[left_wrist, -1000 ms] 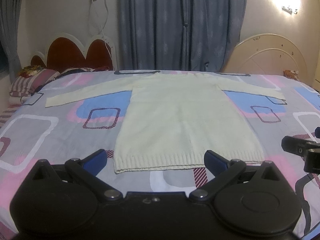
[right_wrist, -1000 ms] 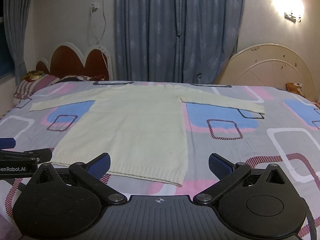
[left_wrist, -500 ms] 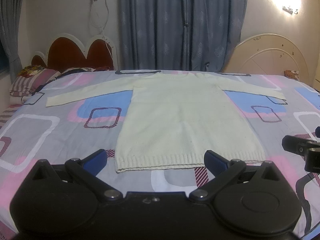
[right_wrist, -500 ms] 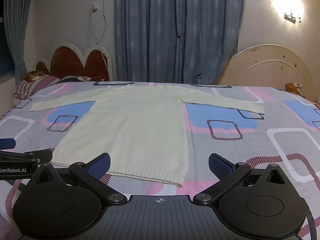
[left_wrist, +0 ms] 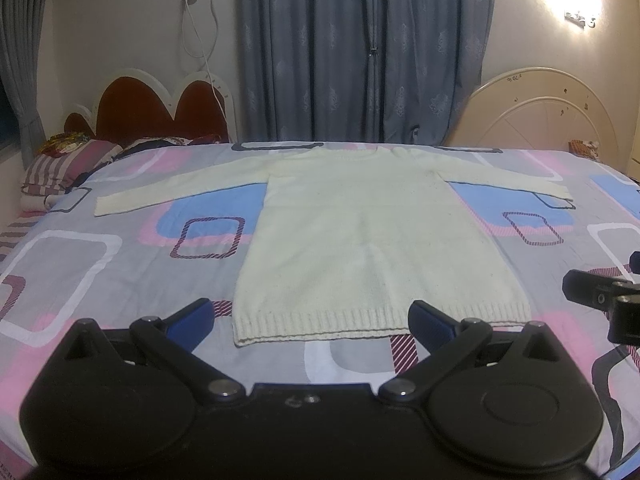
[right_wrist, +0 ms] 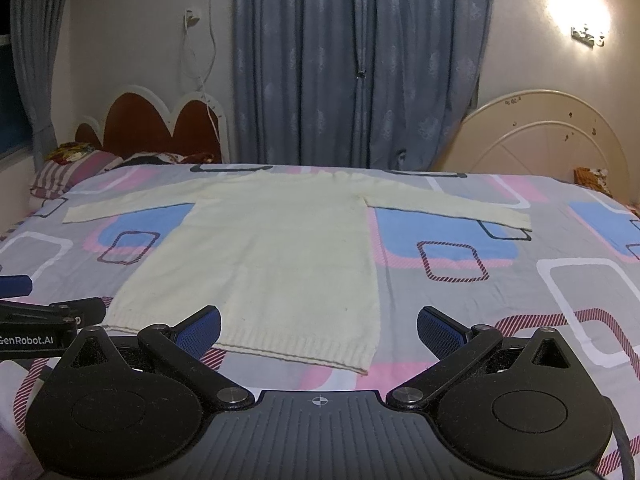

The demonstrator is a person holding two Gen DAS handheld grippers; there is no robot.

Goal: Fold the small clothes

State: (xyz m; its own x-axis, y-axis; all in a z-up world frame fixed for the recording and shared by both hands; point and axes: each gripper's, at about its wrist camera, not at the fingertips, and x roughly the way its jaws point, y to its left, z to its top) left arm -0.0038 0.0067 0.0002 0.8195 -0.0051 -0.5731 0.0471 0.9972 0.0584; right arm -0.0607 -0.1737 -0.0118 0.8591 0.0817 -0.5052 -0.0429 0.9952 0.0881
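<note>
The cream knit sweater (left_wrist: 372, 240) lies flat, sleeves spread, on the patterned bedsheet (left_wrist: 100, 264), hem nearest both tools. The left gripper (left_wrist: 310, 318) and right gripper (right_wrist: 318, 326) hover just short of the ribbed hem (left_wrist: 376, 322), fingers spread wide and holding nothing. Nothing looks folded yet; a good start would be pinching one cuff and the shoulder on that side together, laying the sleeve across the body without dragging the loose knit. Grey-blue curtains (right_wrist: 356, 64) hang behind, a red scalloped headboard (left_wrist: 160, 114) stands at left, and a wall lamp (right_wrist: 580, 8) glares at right
</note>
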